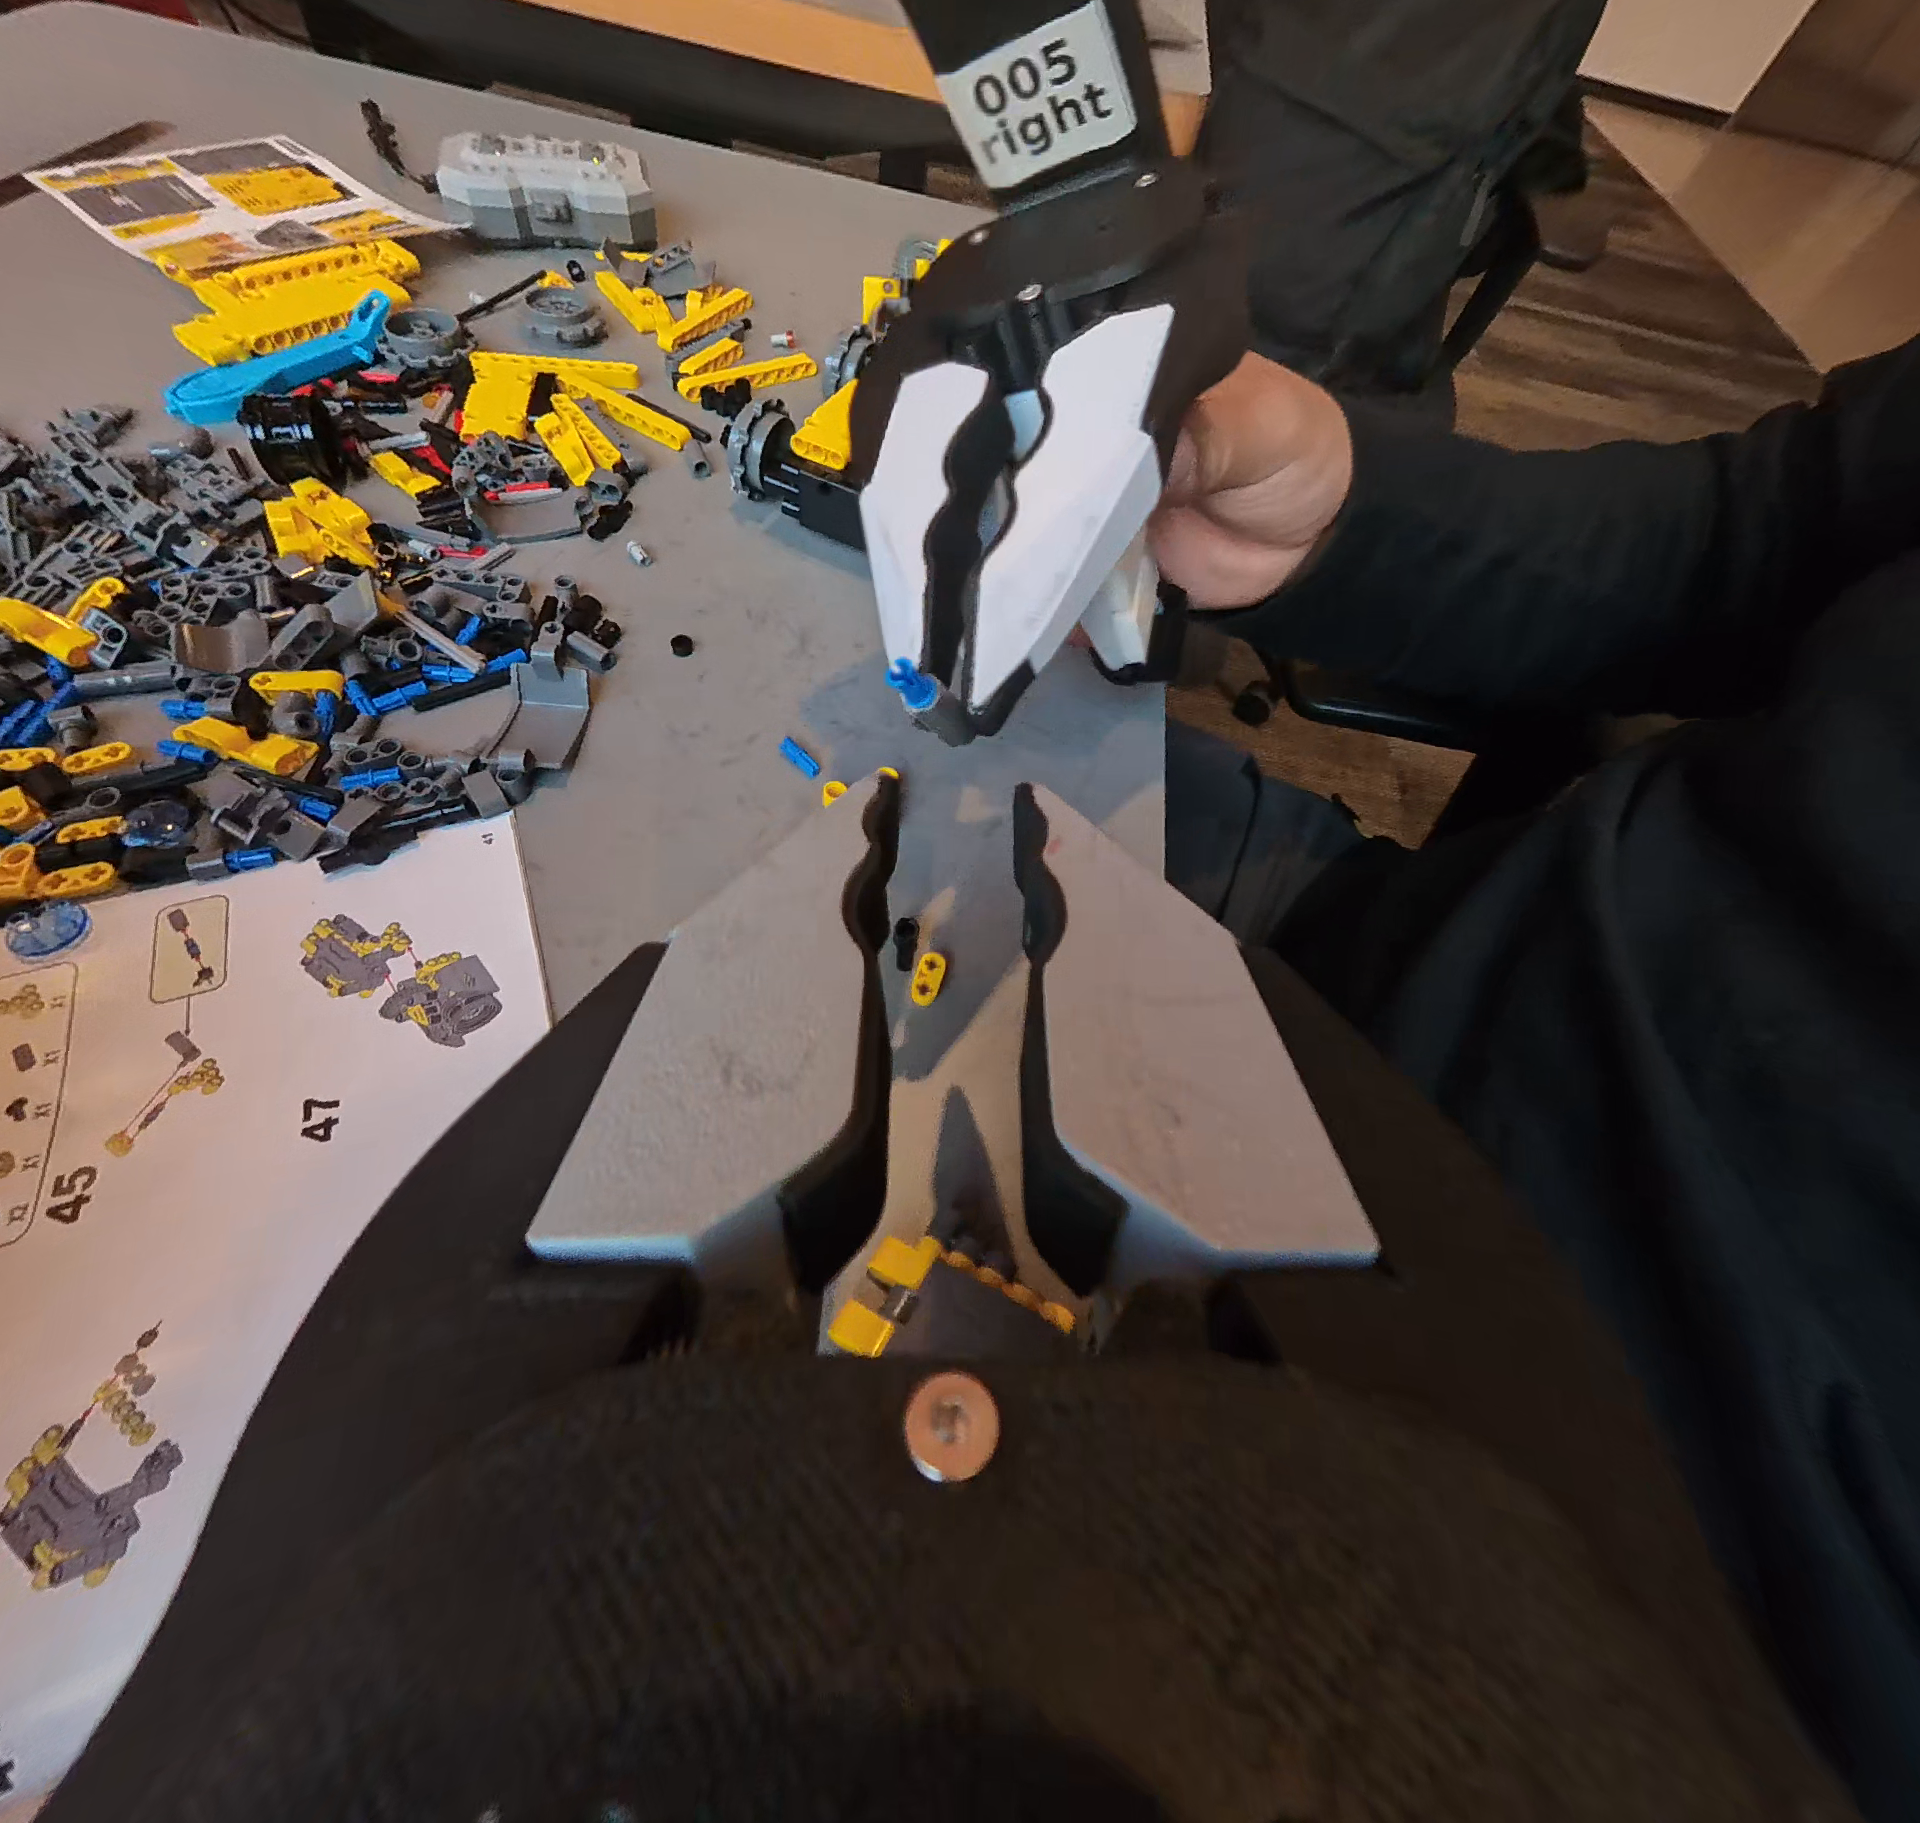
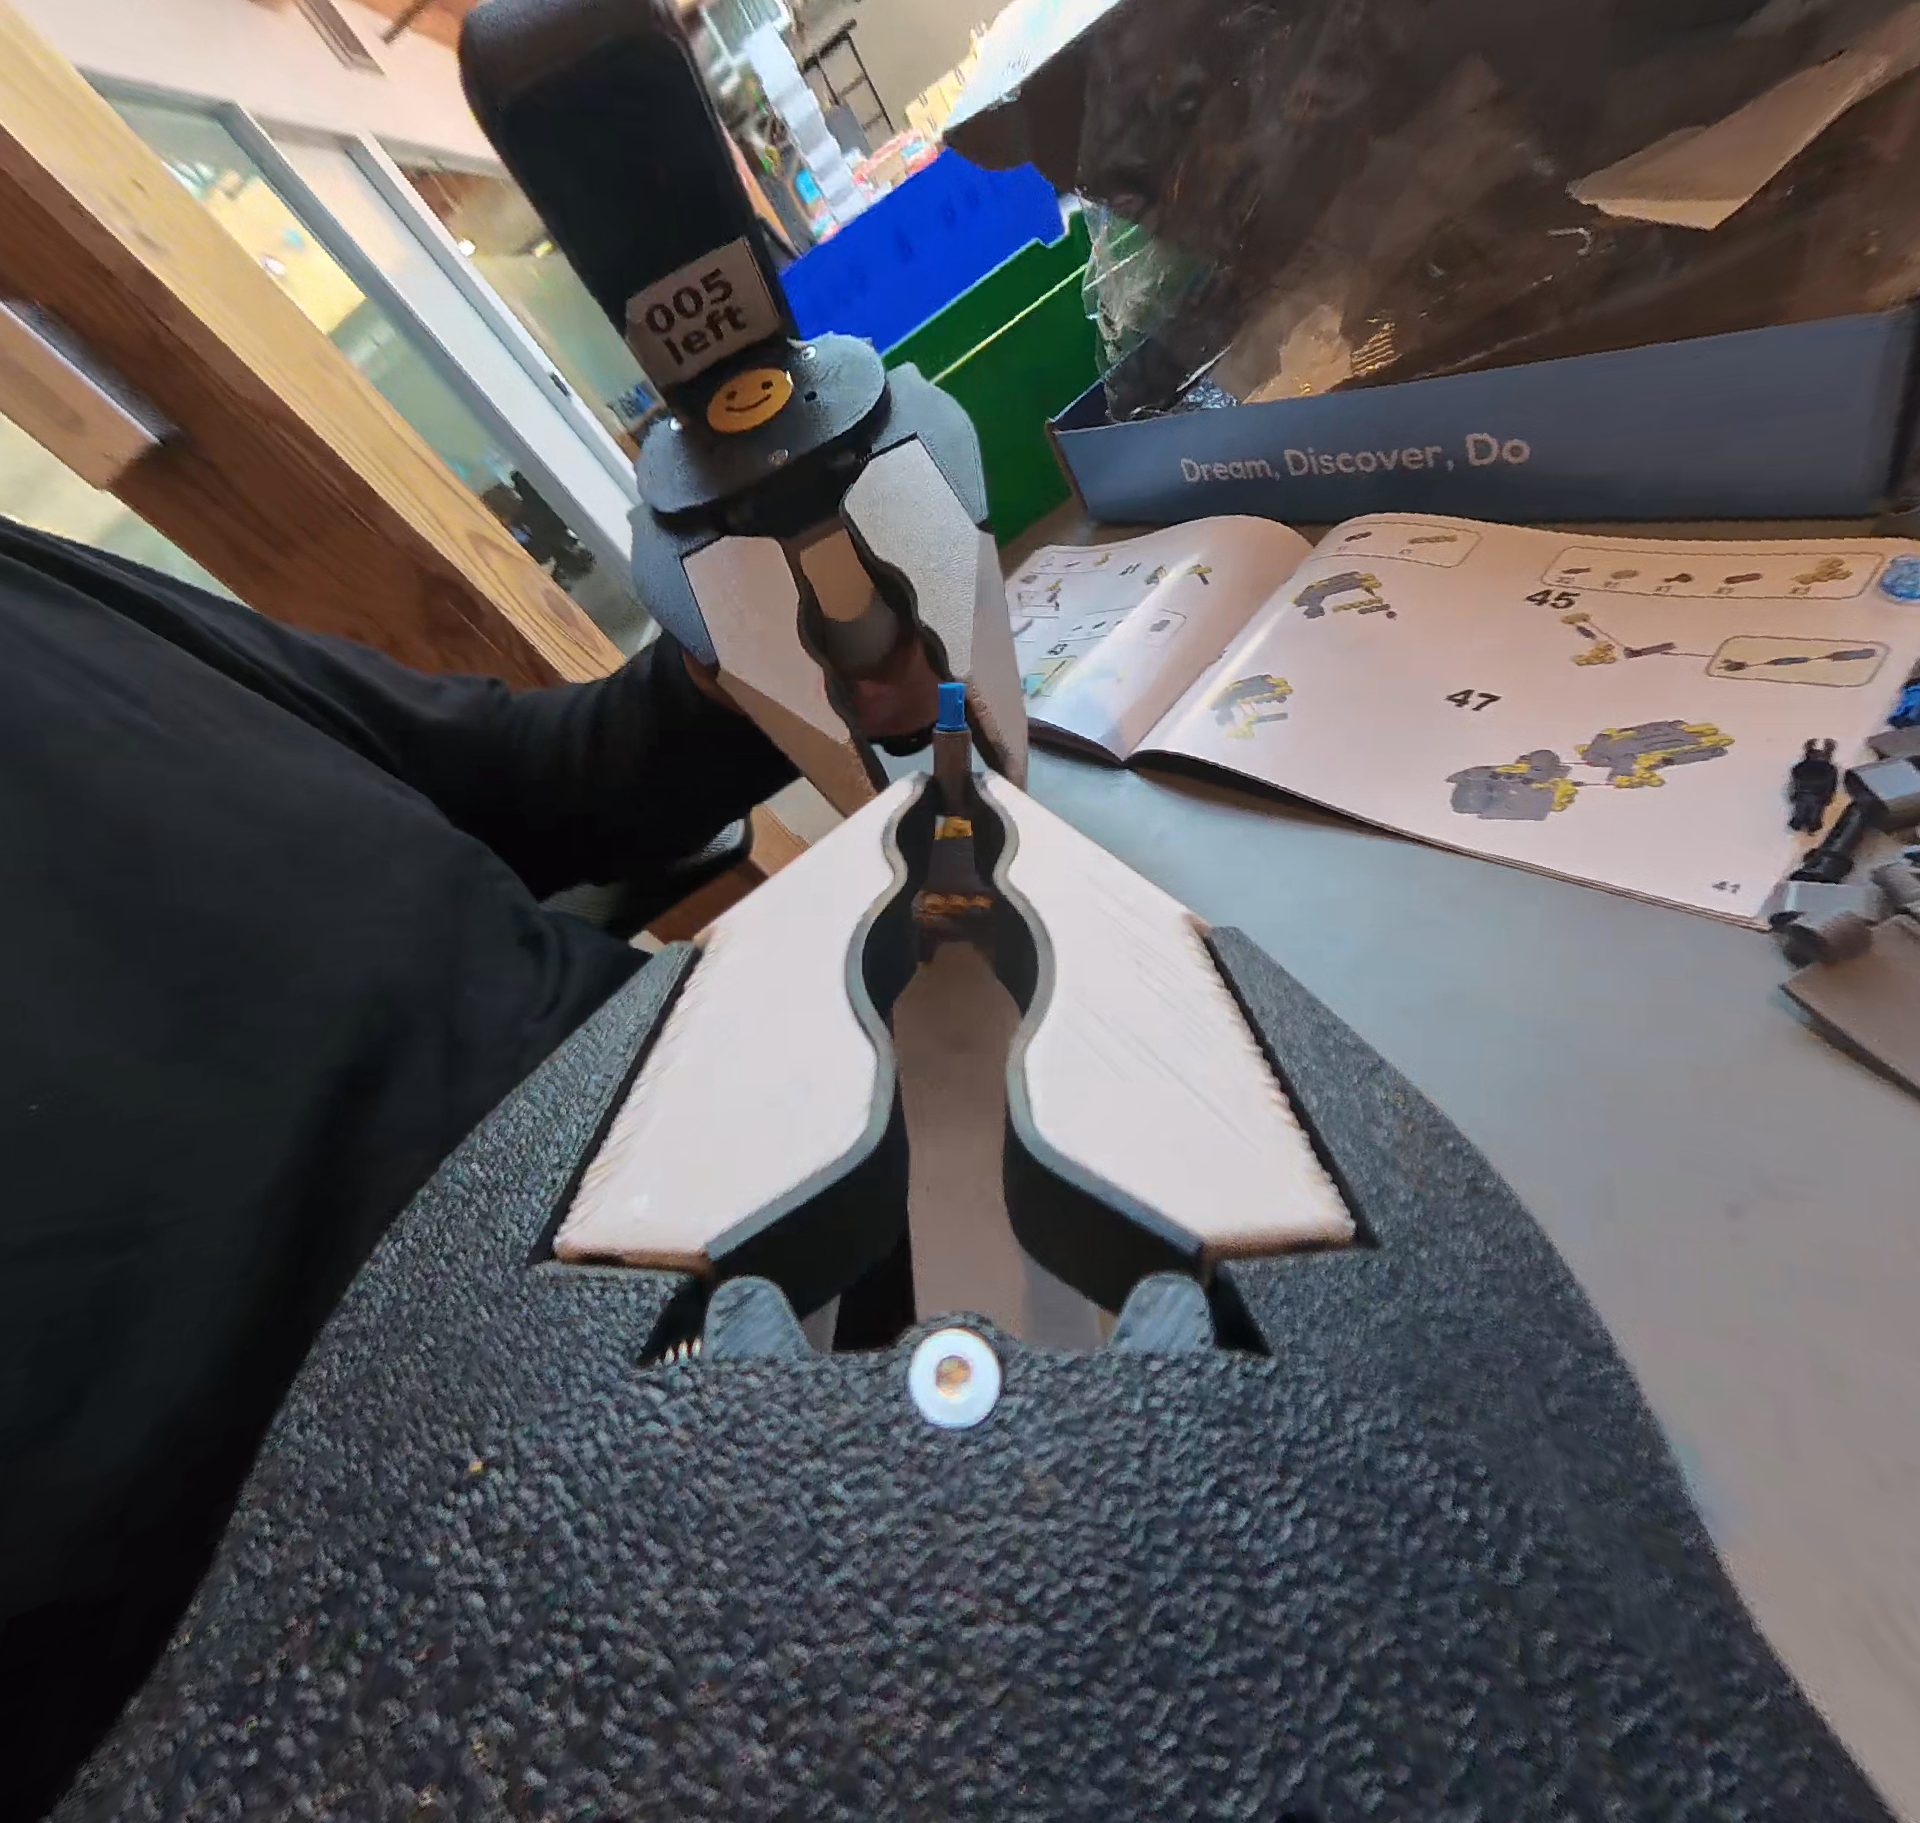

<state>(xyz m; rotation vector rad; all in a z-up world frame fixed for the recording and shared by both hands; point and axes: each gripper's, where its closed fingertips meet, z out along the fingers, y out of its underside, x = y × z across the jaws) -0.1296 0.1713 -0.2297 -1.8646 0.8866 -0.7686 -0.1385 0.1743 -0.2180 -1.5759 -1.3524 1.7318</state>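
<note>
**Right claw pinches a small grey-and-blue piece, just ahead of your open left claw**

Your left claw is spread apart and holds nothing. It hangs over the flat grey worktop. Down in the gap between its fingers lie a tiny black plastic pin and a small yellow plastic link with two holes. They sit side by side on the worktop, and the claw touches neither.

Straight ahead of that gap, near but apart, is your right claw. It points down at the worktop. Its fingers are squeezed on a short dark grey plastic rod with a blue pin in its end. The rod runs in line with the right claw's fingers, and the blue end pokes out past the tips. That makes the right claw the nearer one to this piece. The rod looks hard, smooth and thin.

To your left lies an open white paper booklet with building pictures. Past it is a messy heap of yellow, grey, black and blue plastic building pieces. Farthest back sits a chunky light grey plastic box.
</note>
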